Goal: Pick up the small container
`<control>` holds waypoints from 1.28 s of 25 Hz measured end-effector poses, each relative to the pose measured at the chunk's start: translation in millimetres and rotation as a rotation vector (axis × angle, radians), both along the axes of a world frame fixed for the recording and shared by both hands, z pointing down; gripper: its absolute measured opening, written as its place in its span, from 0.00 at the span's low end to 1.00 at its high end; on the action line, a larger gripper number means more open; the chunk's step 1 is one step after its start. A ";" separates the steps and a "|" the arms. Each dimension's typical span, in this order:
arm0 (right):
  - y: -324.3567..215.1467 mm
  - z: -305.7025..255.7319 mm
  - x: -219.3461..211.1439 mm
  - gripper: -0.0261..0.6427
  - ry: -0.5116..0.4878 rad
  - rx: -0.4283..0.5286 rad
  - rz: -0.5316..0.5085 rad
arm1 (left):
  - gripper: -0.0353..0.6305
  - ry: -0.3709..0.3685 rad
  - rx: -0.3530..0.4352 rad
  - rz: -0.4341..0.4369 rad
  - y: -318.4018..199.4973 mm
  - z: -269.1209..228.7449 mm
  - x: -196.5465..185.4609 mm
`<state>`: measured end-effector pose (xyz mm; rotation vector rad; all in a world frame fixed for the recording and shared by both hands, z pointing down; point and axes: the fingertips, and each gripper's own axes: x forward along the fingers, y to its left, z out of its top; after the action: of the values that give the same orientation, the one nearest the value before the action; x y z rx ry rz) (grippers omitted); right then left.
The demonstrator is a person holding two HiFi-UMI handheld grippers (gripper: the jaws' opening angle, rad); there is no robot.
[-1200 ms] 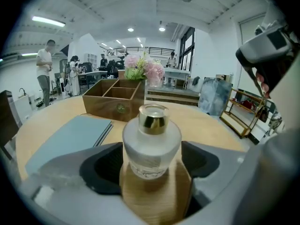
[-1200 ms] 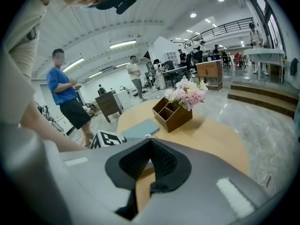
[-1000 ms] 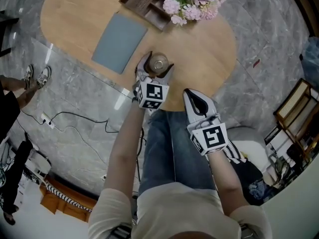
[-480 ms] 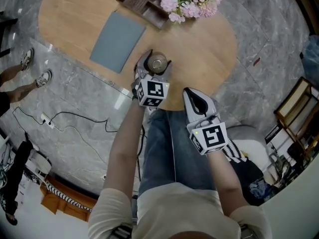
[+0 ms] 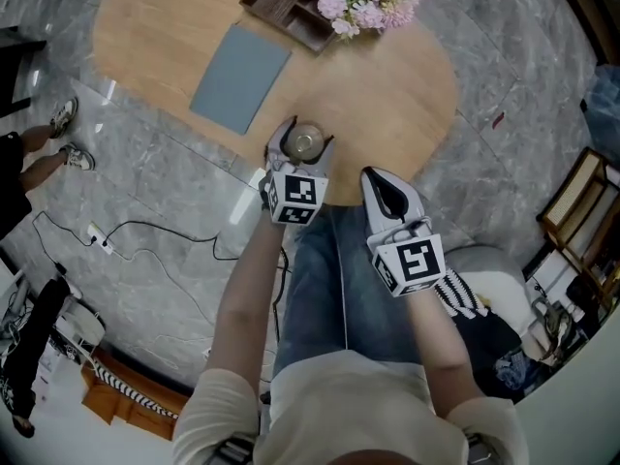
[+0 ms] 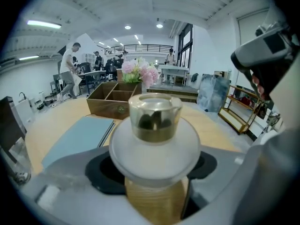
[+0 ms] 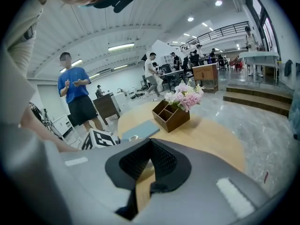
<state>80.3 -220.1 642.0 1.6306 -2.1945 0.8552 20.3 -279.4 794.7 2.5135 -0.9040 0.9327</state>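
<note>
The small container is a clear glass pot with dark contents, set on a wide white disc. It stands near the front edge of the round wooden table. My left gripper has one jaw on each side of it and is shut on it. In the left gripper view the container fills the middle, and the disc spans the gap between the grey jaws. My right gripper is shut and empty. It hovers over the person's lap, just off the table edge and to the right of the container.
A grey mat lies on the table behind and to the left of the container. A wooden organiser with pink flowers stands at the far edge. Grey marble floor surrounds the table, and another person's feet are at the left.
The left gripper's jaws have drawn in against the container. The right gripper has stayed where it was. The head view has shifted slightly.
</note>
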 end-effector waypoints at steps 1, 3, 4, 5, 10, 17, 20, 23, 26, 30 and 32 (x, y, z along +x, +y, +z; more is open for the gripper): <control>2.5 -4.4 -1.7 0.04 0.002 0.008 0.004 | 0.56 0.010 0.001 -0.007 4.3 -6.9 -2.7; 8.3 -14.0 -6.1 0.04 0.007 0.024 0.012 | 0.56 0.028 0.006 -0.022 12.4 -22.6 -8.3; 11.4 -19.2 -8.5 0.04 0.009 0.032 0.014 | 0.56 0.036 0.007 -0.029 16.4 -30.7 -11.2; 14.6 -24.6 -11.1 0.04 0.011 0.040 0.017 | 0.57 0.044 0.008 -0.036 20.7 -39.0 -14.2; 33.0 -59.1 -26.5 0.04 0.020 0.078 0.024 | 0.57 0.081 0.044 -0.049 38.1 -98.5 -29.3; 61.0 -110.8 -43.6 0.04 0.040 0.120 0.019 | 0.56 0.119 0.070 -0.071 69.6 -171.6 -55.0; 71.1 -132.5 -51.2 0.04 0.045 0.140 0.009 | 0.56 0.131 0.083 -0.084 80.9 -201.5 -65.2; 80.9 -150.6 -55.8 0.04 0.053 0.161 0.004 | 0.56 0.148 0.090 -0.100 93.4 -228.0 -72.8; 88.2 -170.6 -59.1 0.04 0.063 0.181 -0.002 | 0.56 0.165 0.093 -0.117 104.2 -254.6 -79.2; 97.1 -193.1 -66.5 0.04 0.071 0.206 -0.020 | 0.56 0.192 0.091 -0.136 118.4 -285.9 -86.7; 101.4 -202.8 -70.2 0.04 0.068 0.217 -0.027 | 0.56 0.205 0.098 -0.142 124.7 -301.9 -89.2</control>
<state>10.1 -118.6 439.2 1.6929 -2.3239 0.5621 -68.9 -154.7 492.8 2.5285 -1.0680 0.5877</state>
